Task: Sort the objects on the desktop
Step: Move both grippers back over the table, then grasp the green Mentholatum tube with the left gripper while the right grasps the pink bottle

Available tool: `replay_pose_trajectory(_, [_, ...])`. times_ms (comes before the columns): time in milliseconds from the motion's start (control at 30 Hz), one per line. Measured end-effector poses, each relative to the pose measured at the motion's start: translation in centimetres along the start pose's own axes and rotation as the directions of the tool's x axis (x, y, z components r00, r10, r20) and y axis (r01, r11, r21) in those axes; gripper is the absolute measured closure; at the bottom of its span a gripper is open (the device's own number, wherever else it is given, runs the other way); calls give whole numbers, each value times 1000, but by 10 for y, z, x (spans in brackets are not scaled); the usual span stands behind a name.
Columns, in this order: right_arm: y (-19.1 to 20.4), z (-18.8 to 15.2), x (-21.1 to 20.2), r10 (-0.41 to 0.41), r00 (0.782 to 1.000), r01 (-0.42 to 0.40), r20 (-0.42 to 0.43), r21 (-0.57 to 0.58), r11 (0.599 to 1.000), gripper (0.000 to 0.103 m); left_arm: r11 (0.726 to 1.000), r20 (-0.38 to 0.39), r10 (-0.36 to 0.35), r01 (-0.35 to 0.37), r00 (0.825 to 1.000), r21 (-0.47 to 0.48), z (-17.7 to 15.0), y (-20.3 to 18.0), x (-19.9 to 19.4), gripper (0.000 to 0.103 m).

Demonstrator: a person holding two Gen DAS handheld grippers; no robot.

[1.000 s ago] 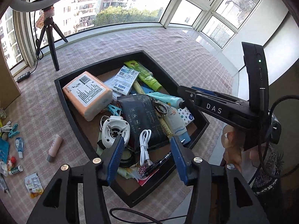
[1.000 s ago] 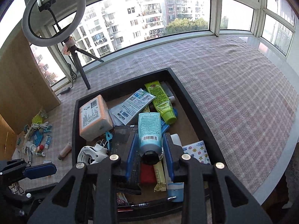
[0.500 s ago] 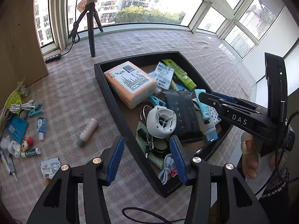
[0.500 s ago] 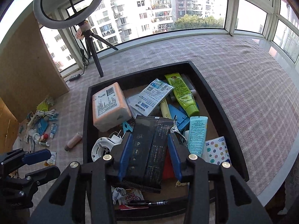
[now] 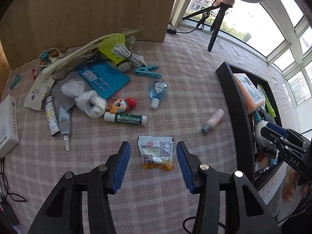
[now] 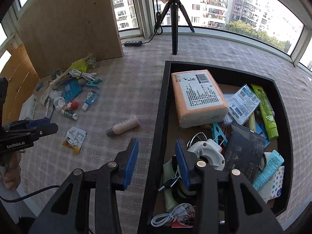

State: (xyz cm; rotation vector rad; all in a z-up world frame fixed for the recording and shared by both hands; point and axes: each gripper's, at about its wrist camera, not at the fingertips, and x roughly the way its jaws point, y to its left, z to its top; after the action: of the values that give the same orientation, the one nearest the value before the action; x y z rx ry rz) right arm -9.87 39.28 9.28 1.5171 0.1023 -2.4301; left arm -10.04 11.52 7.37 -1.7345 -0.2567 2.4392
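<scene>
**Flat sachet lies framed by the open left claw**

The left claw (image 5: 153, 162) hangs spread and empty over the checked counter (image 5: 185, 89), its jaws having just narrowed a little with nothing pressed between them. Below lies a small foil sachet (image 5: 156, 152), flat on the cloth, apart from the lip-balm stick (image 5: 124, 118) and the pink bottle (image 5: 213, 121).

The sachet looks light, thin and crinkly, likely slippery, with almost no height to catch. A pinch across its short sides, pads pressed down to the cloth so one edge buckles upward, seems the best hold.

The right claw (image 6: 156, 161) is also spread and empty, straddling the left wall of the black tray (image 6: 161, 105), which holds the already gathered things.
</scene>
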Motion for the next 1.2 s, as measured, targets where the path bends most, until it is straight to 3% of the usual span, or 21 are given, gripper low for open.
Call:
replay_pose_trajectory(167, [22, 3, 27, 40, 996, -39, -79, 6, 999, 64, 994, -8, 35, -35, 999, -108, -6, 60, 2, 59])
replay_pose_trajectory(333, [35, 9, 56, 57, 987, -45, -152, 83, 996, 64, 989, -16, 45, -46, 999, -139, -6, 84, 7, 61])
replay_pose_trajectory(567, [39, 15, 83, 68, 978, -33, -198, 176, 984, 64, 995, -52, -7, 1, 999, -101, 2, 62, 27, 63])
replay_pose_trajectory(767, [38, 18, 95, 64, 975, -13, -211, 231, 973, 65, 985, -103, -51, 33, 993, -169, 14, 42, 55, 58])
replay_pose_trajectory(1200, [41, 30, 106, 37, 976, 15, -214, 237, 971, 64, 949, -112, 22, -56, 993, -310, 35, 35, 74, 52])
